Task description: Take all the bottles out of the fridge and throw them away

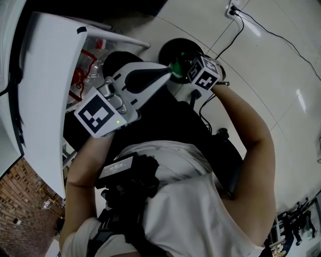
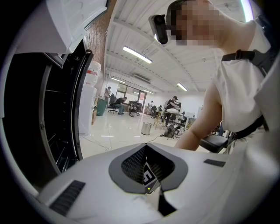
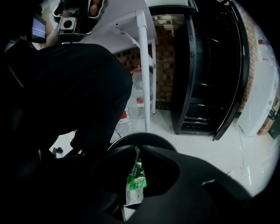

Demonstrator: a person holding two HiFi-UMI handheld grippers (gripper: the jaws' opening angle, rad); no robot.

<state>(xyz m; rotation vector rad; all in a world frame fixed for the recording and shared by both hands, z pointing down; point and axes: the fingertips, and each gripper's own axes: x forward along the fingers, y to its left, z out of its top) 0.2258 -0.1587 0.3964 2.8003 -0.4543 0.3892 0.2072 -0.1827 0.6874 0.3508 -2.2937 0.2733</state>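
Observation:
A crumpled bottle with a green label is clamped between the dark jaws of my right gripper. It hangs over the round black bin on the floor. My white left gripper is level beside it, its jaws shut with nothing in them. The fridge stands open, its interior dark. Its white door carries clear bottles with red labels on its shelves.
A black cable runs over the pale floor to a wall socket. A black chair seat is behind my right arm. In the left gripper view a water dispenser stands past the fridge, with a small bin and seated people farther off.

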